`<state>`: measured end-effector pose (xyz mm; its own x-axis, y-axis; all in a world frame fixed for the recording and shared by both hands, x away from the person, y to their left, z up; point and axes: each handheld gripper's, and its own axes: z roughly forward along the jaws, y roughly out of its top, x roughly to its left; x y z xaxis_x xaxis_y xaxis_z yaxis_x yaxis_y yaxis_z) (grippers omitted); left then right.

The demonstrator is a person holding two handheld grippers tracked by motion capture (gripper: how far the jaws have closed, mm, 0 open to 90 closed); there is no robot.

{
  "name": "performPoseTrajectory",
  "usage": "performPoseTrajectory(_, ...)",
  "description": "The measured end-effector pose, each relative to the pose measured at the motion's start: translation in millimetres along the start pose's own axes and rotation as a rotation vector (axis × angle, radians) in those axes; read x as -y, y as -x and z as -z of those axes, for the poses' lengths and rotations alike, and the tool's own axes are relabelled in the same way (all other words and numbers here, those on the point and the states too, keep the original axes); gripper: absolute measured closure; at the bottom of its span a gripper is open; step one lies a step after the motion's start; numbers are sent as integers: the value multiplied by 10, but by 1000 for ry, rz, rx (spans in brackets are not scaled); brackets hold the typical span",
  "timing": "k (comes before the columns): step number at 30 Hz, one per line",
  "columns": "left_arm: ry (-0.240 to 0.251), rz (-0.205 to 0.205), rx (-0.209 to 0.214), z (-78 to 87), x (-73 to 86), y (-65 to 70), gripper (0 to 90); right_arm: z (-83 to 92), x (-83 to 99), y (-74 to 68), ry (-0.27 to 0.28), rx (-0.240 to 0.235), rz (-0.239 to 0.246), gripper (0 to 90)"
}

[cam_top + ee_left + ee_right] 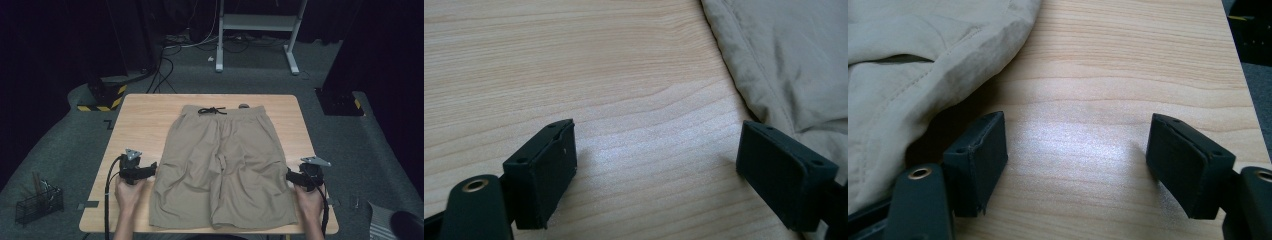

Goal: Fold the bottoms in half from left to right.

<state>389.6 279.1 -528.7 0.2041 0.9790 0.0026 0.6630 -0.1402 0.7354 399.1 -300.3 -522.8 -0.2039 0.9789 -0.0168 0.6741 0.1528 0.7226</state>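
small dark object [244,105] beyond shorts' [225,165] waistband unidentifiable, wire basket's [37,204] contents unclear

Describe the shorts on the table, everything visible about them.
The shorts are khaki, of a light woven-looking fabric, with a gathered waistband and a dark drawstring tied at its middle. They lie flat on the wooden table, waistband at the far edge, both legs spread toward the person, lightly creased. Neither open gripper grips them.

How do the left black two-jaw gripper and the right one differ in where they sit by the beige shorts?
The left gripper sits beside the beige shorts' left leg edge; the right gripper sits beside the right leg edge. Both are open over the wooden table, holding nothing.
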Motion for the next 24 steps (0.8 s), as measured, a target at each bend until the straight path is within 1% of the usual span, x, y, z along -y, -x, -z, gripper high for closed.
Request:
performPoseTrajectory(14,1,-1,3,1,0,-1,169,2,0,-3,2,-1,1,261)
performPoseTrajectory(24,4,3,23,0,-1,-12,162,-2,-4,-2,4,3,-6,275)
